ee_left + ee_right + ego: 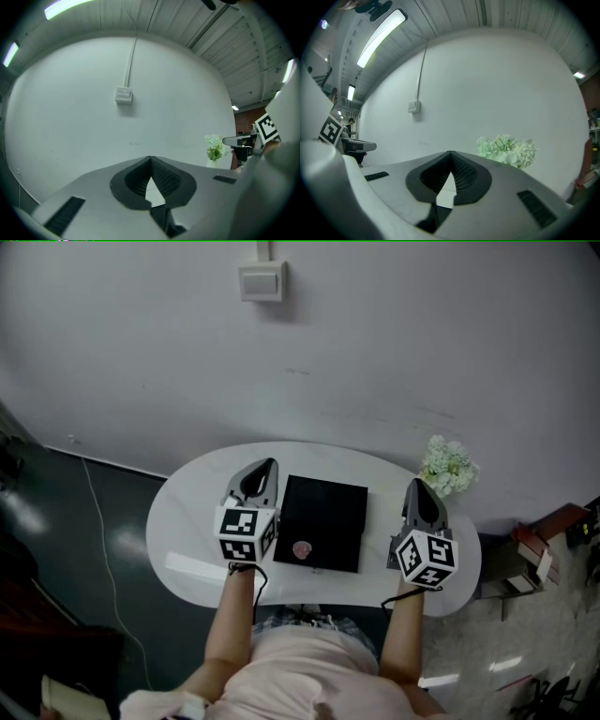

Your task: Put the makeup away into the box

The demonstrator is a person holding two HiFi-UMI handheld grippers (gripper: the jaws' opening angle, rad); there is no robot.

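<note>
A flat black box (pixel 321 520) lies closed in the middle of the white oval table (pixel 187 521), with a small round pink makeup item (pixel 302 549) resting on its near edge. My left gripper (pixel 266 466) hovers just left of the box, shut with nothing between its tips. Right of the box, my right gripper (pixel 415 486) is also shut and empty. Both point level toward the grey wall. In the left gripper view the tips (pixel 150 159) meet; in the right gripper view the tips (pixel 450 153) meet too.
A bunch of pale green-white flowers (pixel 447 465) stands at the table's far right corner, close ahead of the right gripper, and shows as the flowers (pixel 506 150) in the right gripper view. A wall switch (pixel 262 281) is on the wall. Stacked items (pixel 539 545) sit right of the table.
</note>
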